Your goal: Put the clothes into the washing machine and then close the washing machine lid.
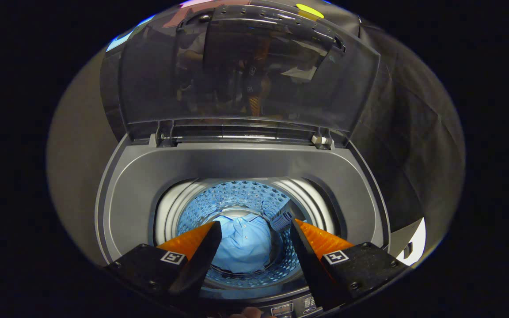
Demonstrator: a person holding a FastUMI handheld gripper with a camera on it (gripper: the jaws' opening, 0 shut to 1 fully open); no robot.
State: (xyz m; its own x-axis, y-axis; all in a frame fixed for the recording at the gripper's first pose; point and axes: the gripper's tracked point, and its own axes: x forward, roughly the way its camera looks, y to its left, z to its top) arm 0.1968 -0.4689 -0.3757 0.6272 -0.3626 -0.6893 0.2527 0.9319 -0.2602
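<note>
Here the gripper jaws gape wide, empty, above the shirt, its lower edge hidden in the drum.

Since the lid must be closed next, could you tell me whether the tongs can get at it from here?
Probably yes: the tongs are open over the drum, holding nothing, the blue shirt lies below, and the raised lid stands unobstructed beyond them.

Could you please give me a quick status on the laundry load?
Tool open, empty, above the drum mouth. Blue shirt lying in the drum, beyond the fingers. Lid standing open, not yet closed. Nothing blocking the hinge line.
</note>
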